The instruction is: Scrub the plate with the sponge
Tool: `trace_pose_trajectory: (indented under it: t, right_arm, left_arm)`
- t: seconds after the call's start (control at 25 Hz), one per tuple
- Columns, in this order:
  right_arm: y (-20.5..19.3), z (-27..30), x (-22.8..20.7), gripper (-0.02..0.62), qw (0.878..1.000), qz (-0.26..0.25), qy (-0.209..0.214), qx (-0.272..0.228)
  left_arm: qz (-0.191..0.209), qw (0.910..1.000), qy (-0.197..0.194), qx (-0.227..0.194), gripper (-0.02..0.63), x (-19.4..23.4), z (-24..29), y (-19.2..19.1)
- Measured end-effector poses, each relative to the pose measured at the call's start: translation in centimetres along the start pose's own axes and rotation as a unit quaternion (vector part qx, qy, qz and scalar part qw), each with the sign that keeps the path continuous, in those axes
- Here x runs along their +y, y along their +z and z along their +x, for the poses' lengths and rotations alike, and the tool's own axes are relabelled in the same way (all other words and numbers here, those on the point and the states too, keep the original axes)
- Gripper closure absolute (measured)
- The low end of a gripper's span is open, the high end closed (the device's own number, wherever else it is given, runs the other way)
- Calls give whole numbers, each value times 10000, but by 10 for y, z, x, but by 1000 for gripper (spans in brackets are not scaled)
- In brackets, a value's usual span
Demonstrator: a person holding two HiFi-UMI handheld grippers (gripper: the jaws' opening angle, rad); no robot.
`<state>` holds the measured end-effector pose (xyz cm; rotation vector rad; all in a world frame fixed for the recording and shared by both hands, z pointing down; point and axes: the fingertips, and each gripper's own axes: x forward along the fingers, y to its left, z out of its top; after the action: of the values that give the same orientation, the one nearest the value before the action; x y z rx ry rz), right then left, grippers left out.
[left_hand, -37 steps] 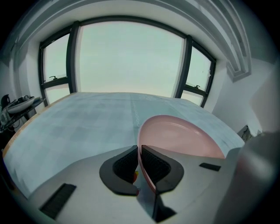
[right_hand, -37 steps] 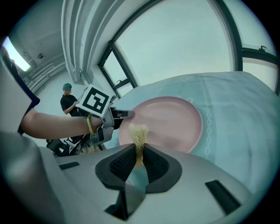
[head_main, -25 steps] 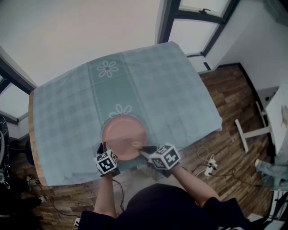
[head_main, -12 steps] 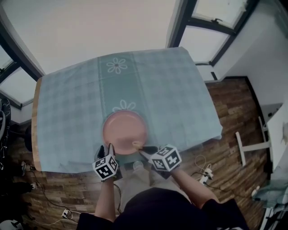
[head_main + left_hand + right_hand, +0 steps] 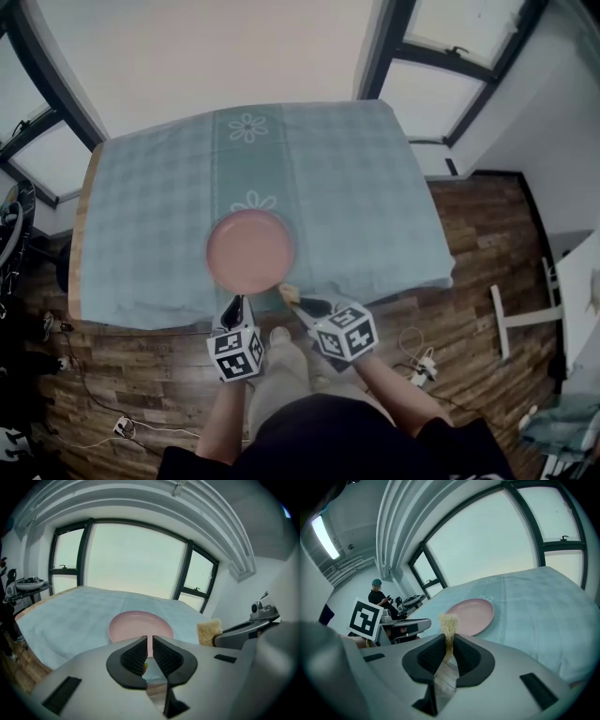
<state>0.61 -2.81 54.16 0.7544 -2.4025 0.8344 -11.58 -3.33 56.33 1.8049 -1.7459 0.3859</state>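
Note:
A pink plate lies on the teal checked tablecloth, close to the table's near edge. My left gripper hovers just off that edge, in front of the plate. Its jaws are closing, with only a thin slit left and nothing between them. My right gripper is shut on a yellow sponge, held just off the plate's near right rim. The sponge sticks up from between the right gripper's pads, with the plate beyond it. The left gripper view shows the sponge at its right.
The cloth hangs over the table's near and right edges. Wooden floor surrounds the table, with a power strip and cables at the right. A white stand is further right. A person sits far off by the windows.
My left gripper has drawn back from the plate's near left rim to beyond the table edge. The right gripper with the sponge has also come off the plate.

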Motion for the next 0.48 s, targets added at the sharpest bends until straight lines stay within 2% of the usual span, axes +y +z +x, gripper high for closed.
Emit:
trace_pose_trajectory:
  t: [0.24,0.48]
  right_arm:
    - [-26,-39,13,541,9996,-55,-130,-231]
    - [-57,-81,30,541,9987,-134,-174,-453]
  left_arm:
    - [56,10000,74,-9,591,-38,-43,-26]
    - [141,9999,33,-44,595,-73,-85,-53]
